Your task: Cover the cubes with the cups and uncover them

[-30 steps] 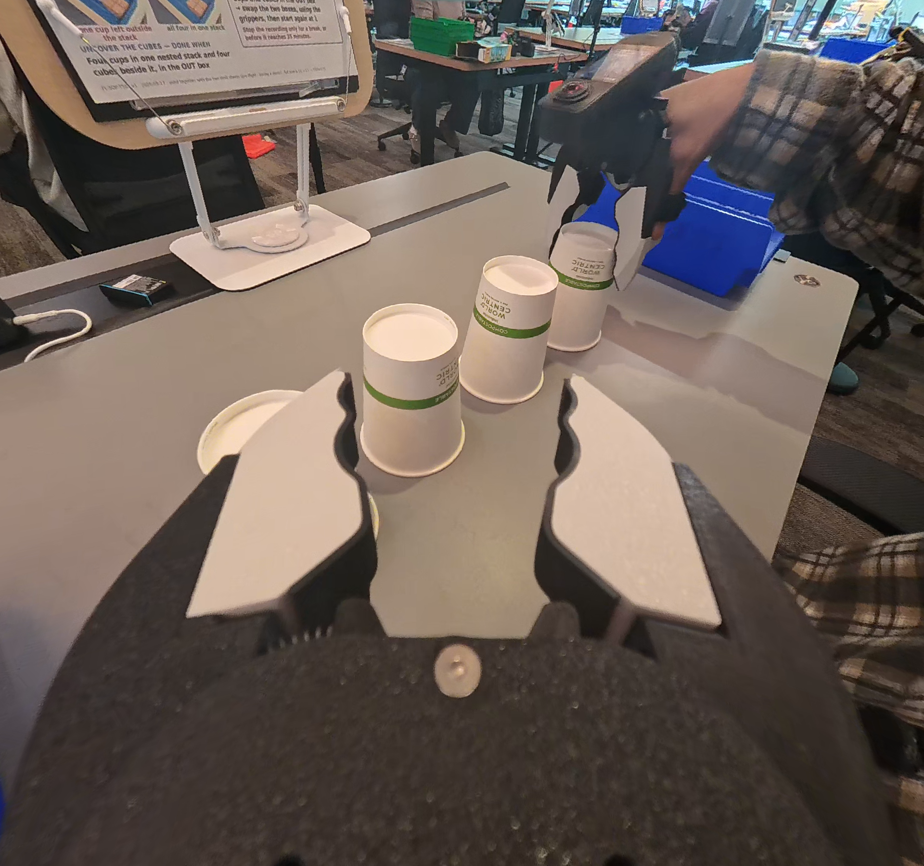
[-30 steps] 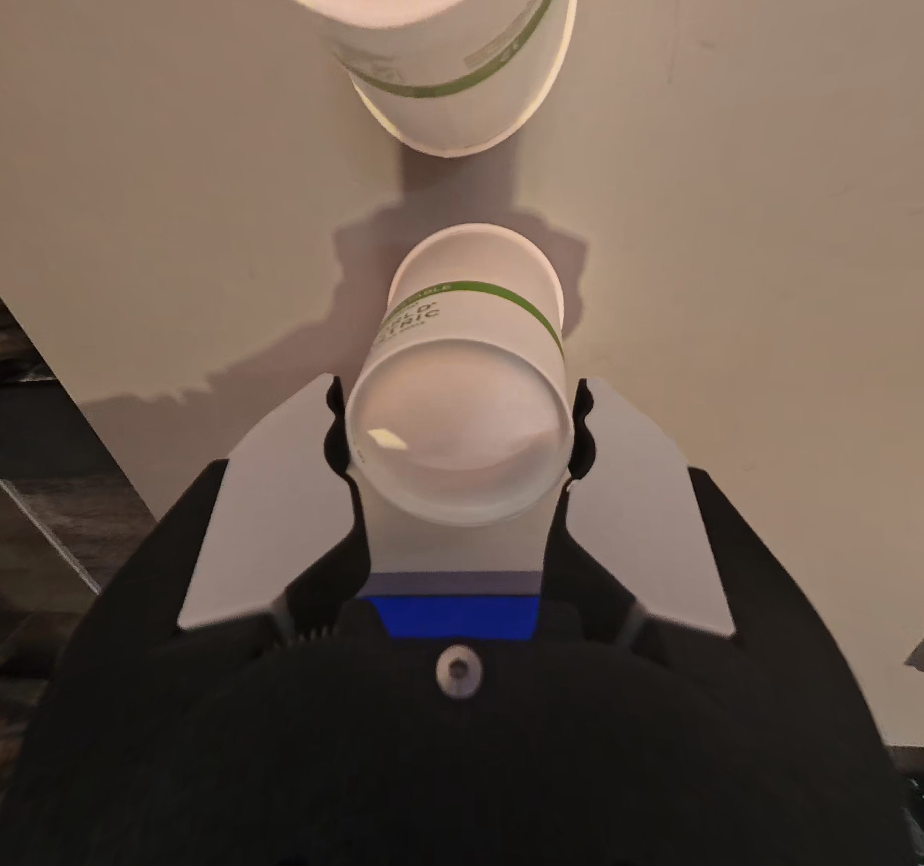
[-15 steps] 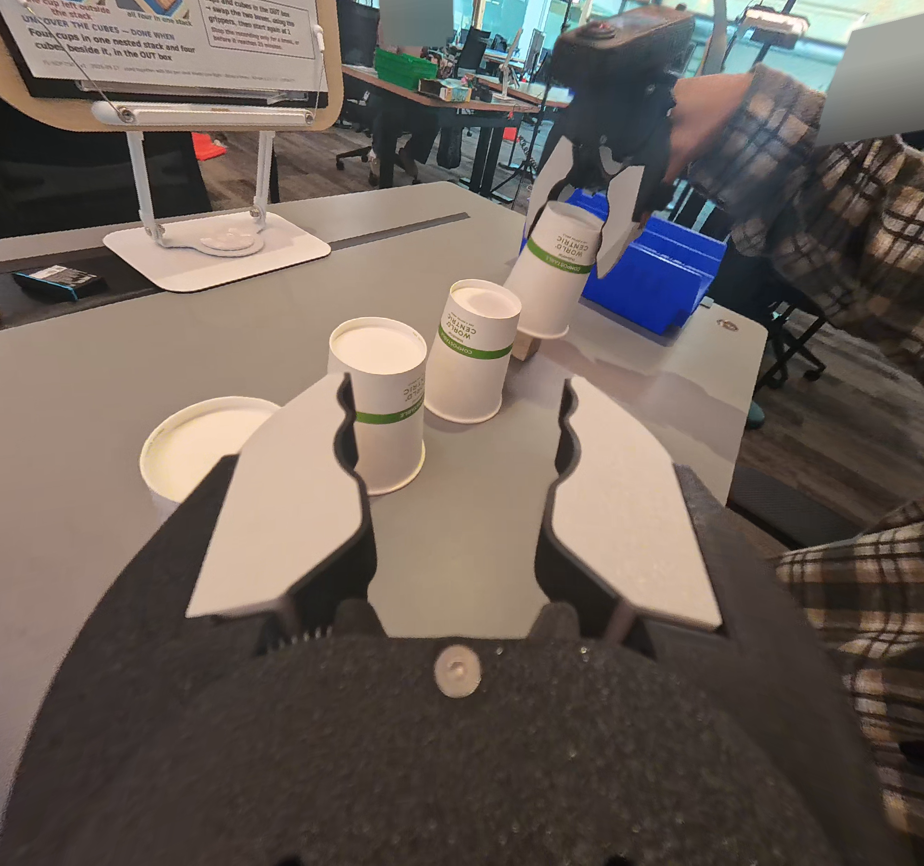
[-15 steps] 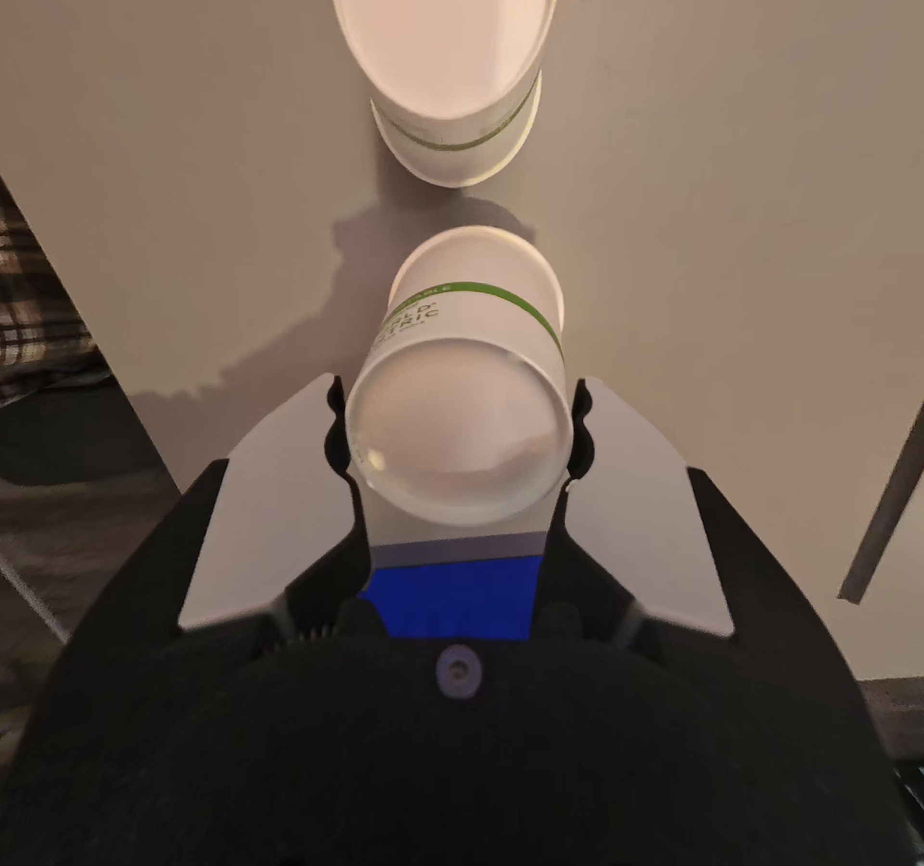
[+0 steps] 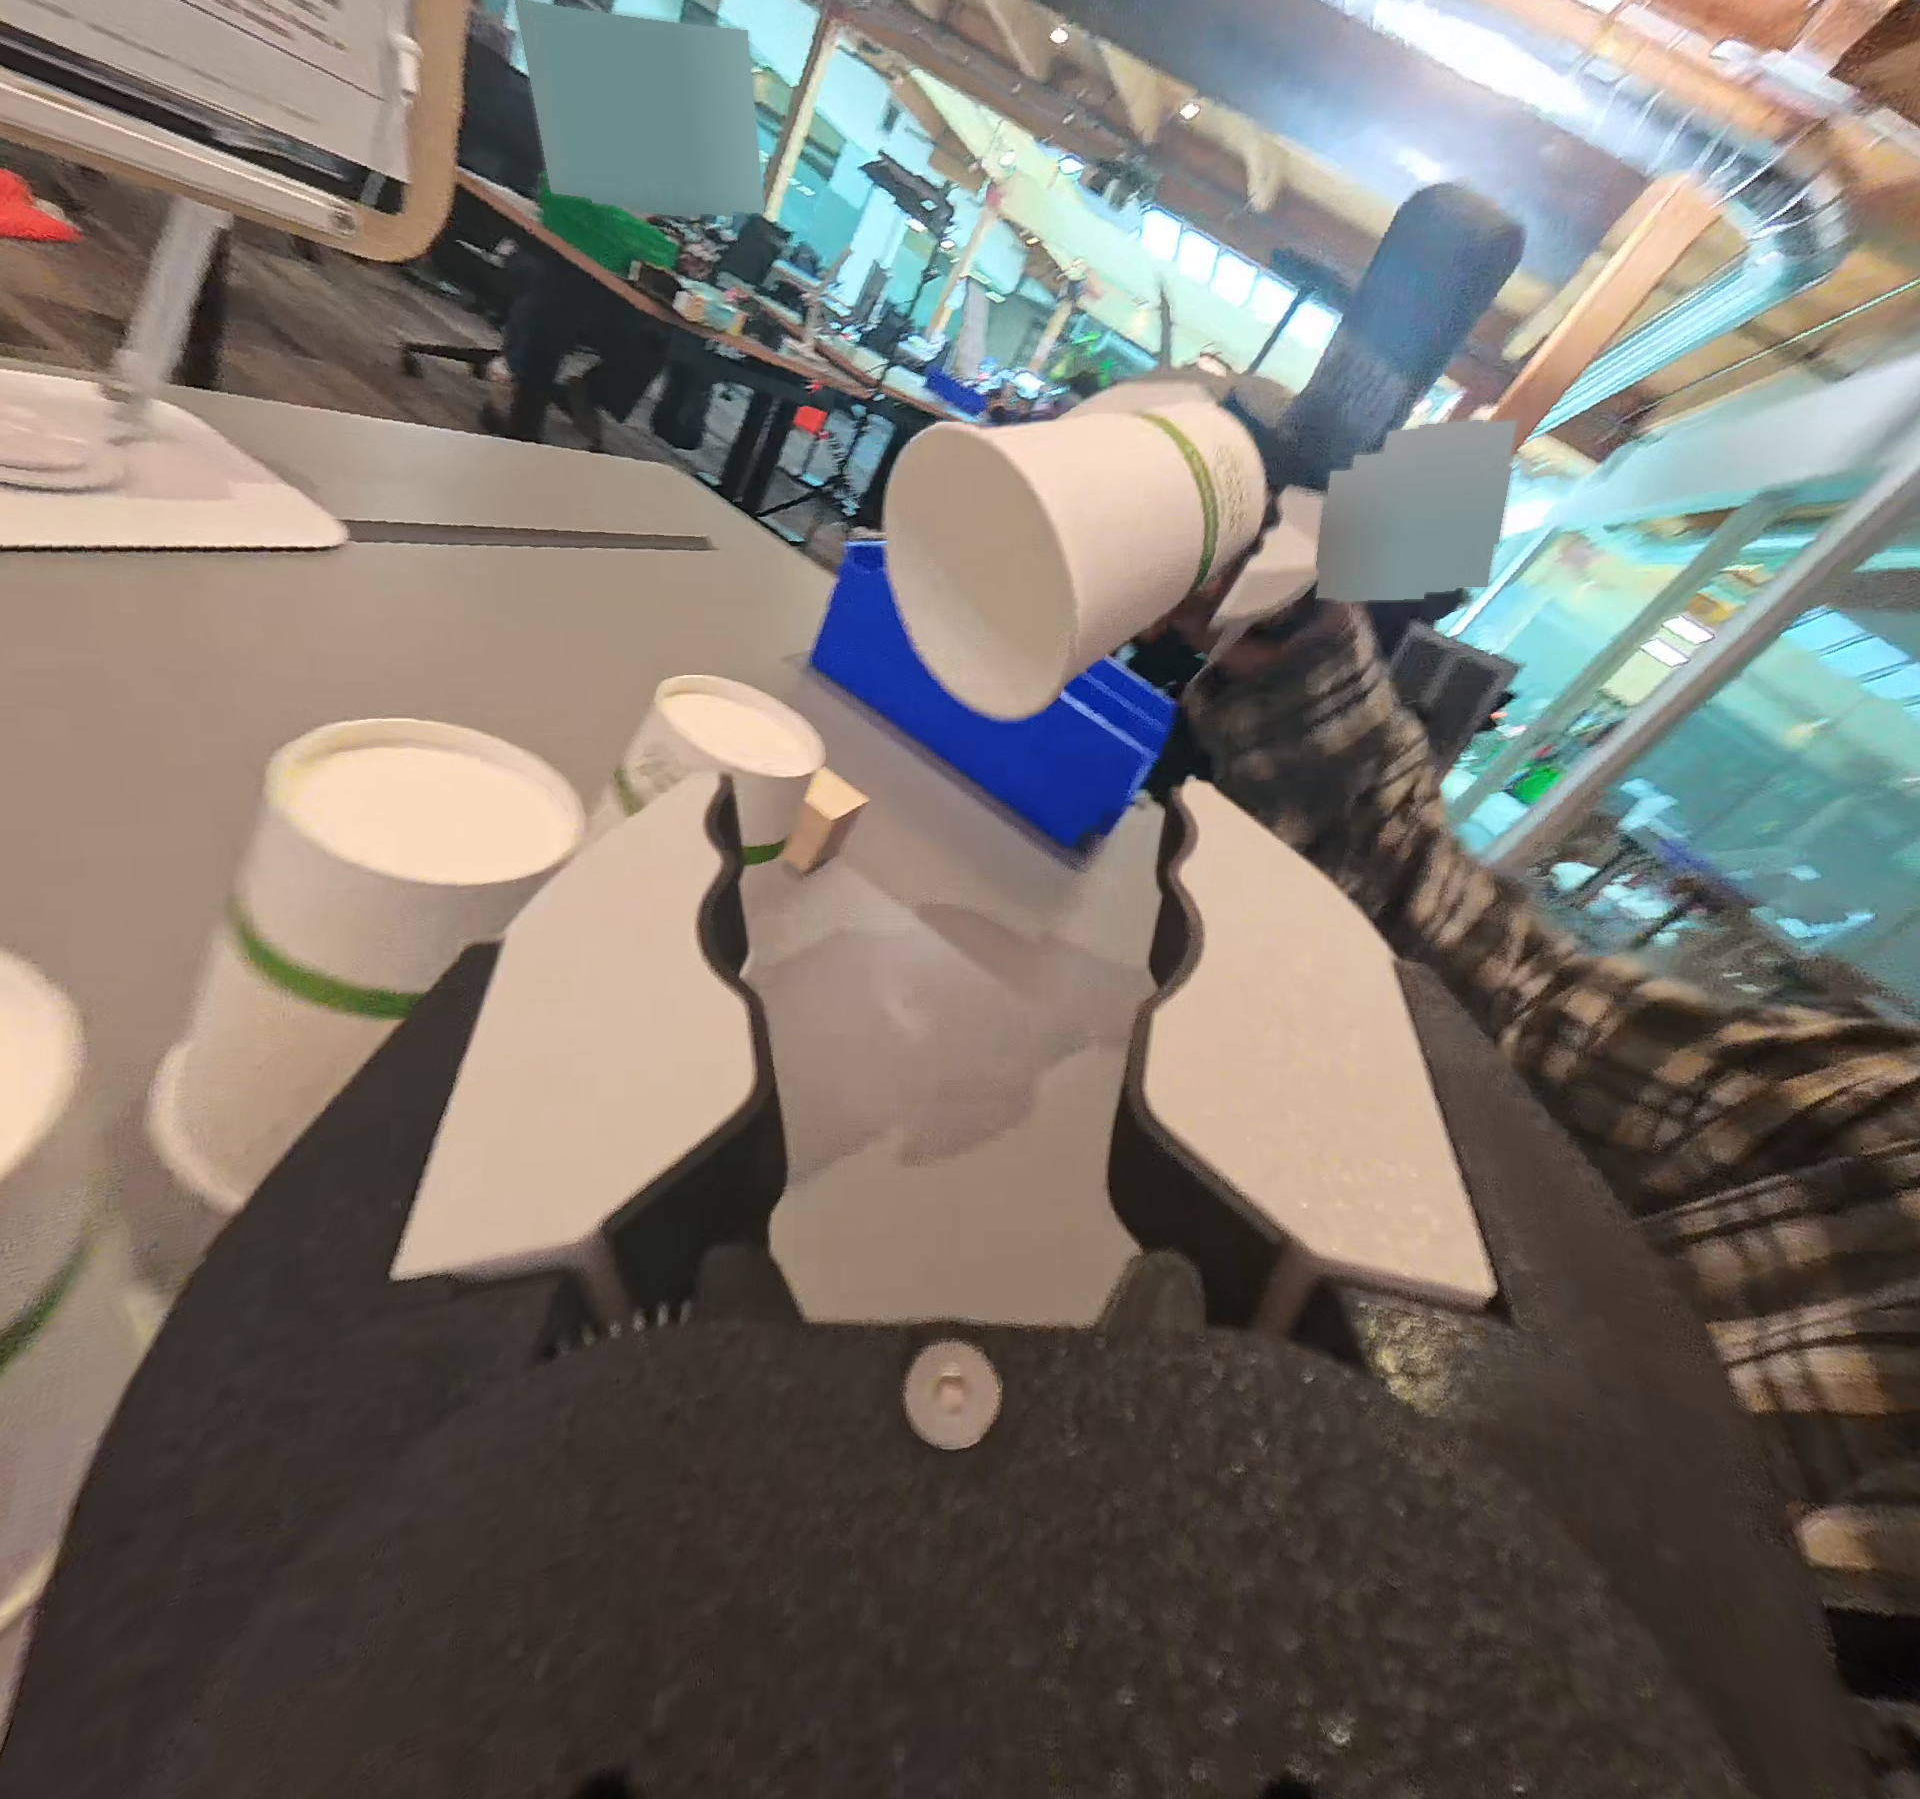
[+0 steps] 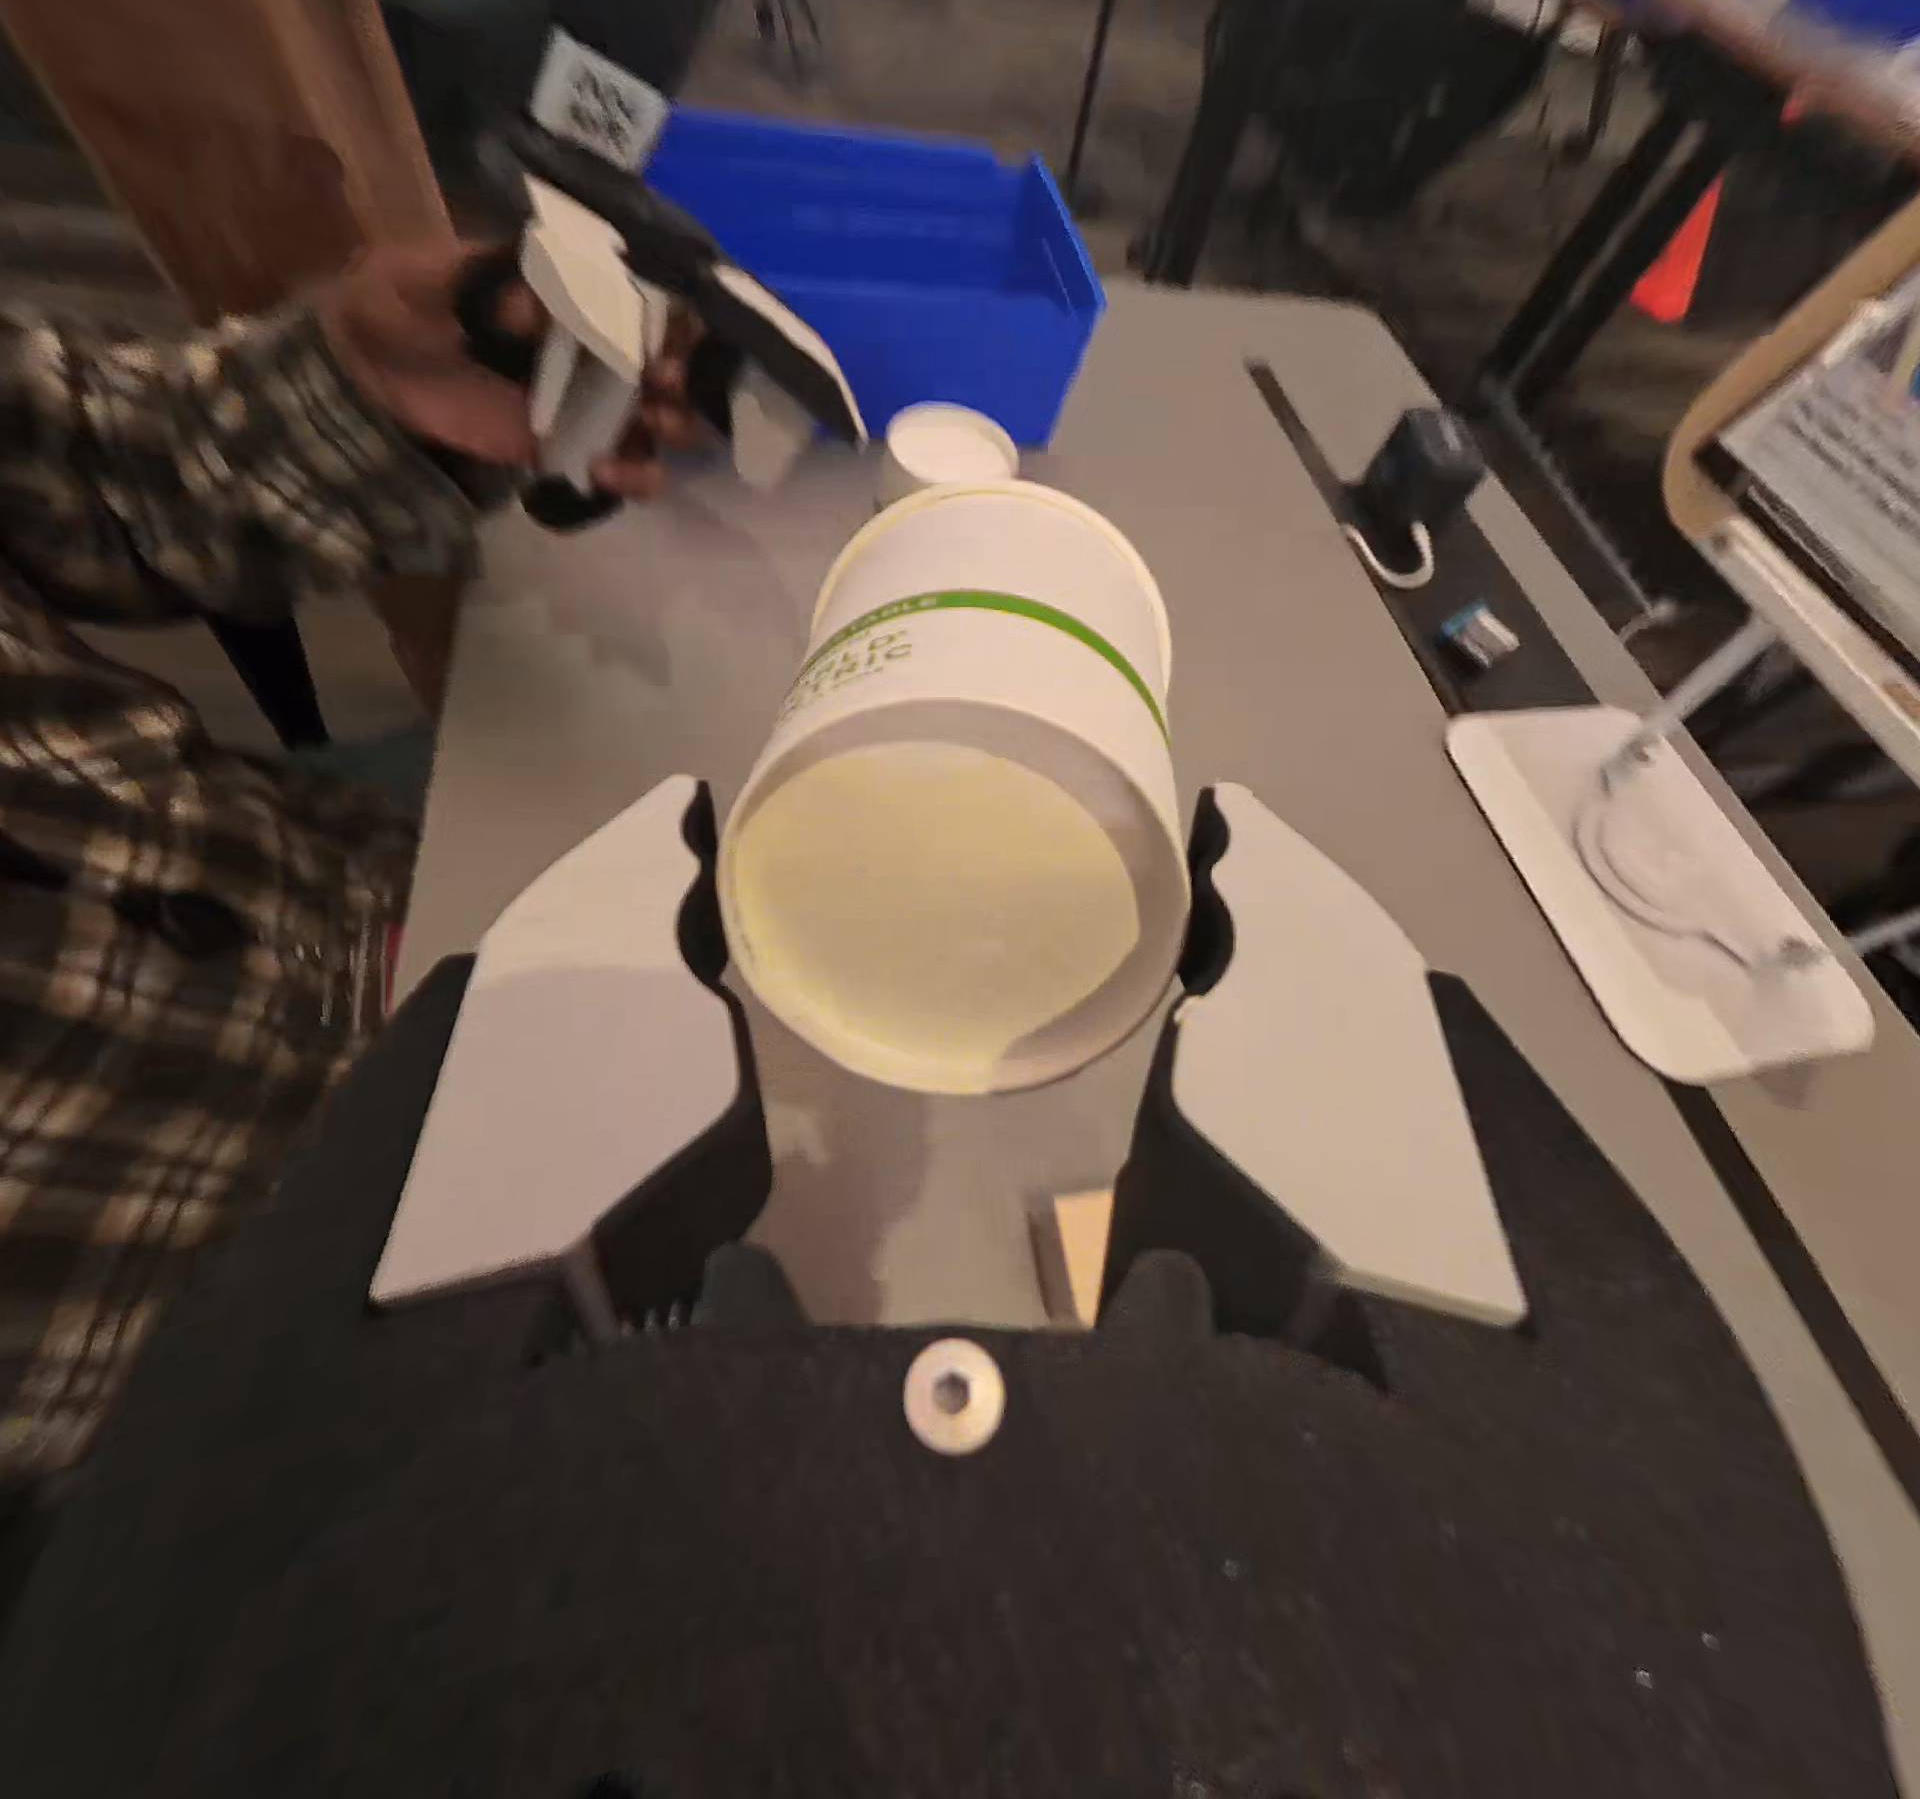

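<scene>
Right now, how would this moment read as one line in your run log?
right gripper: shut on lifted cup | left gripper: open, empty | wooden cube: uncovered | other cups: upside down on table

we are seeing a cup (image 5: 26,1219) cut off by the left edge of the left wrist view. a wooden block (image 6: 1081,1256) is showing only partly between the fingers in the right view. the room behind is blurring.

The flat grey table (image 5: 312,627) carries upturned white paper cups with green bands (image 5: 353,939), a bare pale wooden cube (image 5: 826,835), and a blue plastic bin (image 5: 997,741) at its far corner.
</scene>
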`<state>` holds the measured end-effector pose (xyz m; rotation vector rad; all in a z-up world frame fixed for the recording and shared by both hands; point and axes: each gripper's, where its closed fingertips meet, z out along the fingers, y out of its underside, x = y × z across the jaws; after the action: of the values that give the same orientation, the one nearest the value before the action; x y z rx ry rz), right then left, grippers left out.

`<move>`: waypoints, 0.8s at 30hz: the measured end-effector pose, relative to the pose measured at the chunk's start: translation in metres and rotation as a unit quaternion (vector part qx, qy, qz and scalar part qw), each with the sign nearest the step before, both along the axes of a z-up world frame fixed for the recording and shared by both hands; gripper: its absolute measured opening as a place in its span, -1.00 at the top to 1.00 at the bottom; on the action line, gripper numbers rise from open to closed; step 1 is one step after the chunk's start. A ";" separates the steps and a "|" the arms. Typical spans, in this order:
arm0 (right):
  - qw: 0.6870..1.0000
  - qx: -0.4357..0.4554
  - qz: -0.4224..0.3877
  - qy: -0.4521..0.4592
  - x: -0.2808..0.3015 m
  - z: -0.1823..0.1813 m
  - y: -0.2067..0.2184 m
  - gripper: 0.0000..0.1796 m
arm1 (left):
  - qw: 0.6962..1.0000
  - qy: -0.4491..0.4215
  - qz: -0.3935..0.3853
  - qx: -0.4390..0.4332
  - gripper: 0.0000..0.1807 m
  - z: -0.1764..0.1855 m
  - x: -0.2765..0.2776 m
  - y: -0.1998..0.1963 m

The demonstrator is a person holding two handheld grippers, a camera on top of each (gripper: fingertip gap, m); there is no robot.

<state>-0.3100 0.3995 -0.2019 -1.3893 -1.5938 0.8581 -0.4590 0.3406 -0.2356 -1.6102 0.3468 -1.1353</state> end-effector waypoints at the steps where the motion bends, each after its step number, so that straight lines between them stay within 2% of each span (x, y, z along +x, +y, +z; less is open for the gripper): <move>1: 1.000 -0.003 0.004 0.024 -0.006 -0.003 -0.009 0.05 | 1.000 -0.011 -0.013 -0.003 0.17 0.001 0.008 -0.002; 5: 0.996 -0.013 0.016 0.090 -0.029 -0.023 -0.037 0.05 | 0.998 -0.022 -0.061 -0.006 0.21 0.001 0.039 -0.014; 12: 0.990 -0.040 0.050 0.127 -0.052 -0.045 -0.064 0.05 | 0.995 0.002 -0.101 -0.005 0.33 -0.004 0.064 -0.033; 14: 0.990 -0.035 0.051 0.128 -0.056 -0.047 -0.069 0.05 | 0.994 0.011 -0.113 0.002 0.46 -0.005 0.069 -0.038; 17: 0.991 -0.026 0.069 0.115 -0.058 -0.056 -0.080 0.05 | 0.989 0.033 -0.138 0.029 0.86 -0.002 0.072 -0.047; 18: 0.992 -0.024 0.076 0.100 -0.057 -0.062 -0.083 0.05 | 0.986 0.046 -0.157 0.033 0.90 -0.002 0.073 -0.052; 19: 0.993 -0.020 0.082 0.077 -0.055 -0.071 -0.085 0.07 | 0.981 0.070 -0.179 0.033 0.95 -0.004 0.076 -0.059; 21: 0.995 -0.019 0.091 0.022 -0.044 -0.088 -0.086 -0.13 | 0.967 0.164 -0.188 0.051 0.99 -0.015 0.075 -0.062; 22: 0.995 -0.030 0.099 -0.009 -0.036 -0.096 -0.087 -0.30 | 0.954 0.223 -0.189 0.067 1.00 -0.021 0.072 -0.063; 24: 0.992 -0.038 0.098 -0.063 -0.020 -0.103 -0.083 -0.37 | 0.915 0.327 -0.215 0.097 1.00 -0.029 0.069 -0.068</move>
<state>-0.3304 0.3168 -0.3051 -1.3793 -1.8351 0.9705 -0.3899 0.2730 -0.2650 -1.7439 1.2645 -0.8015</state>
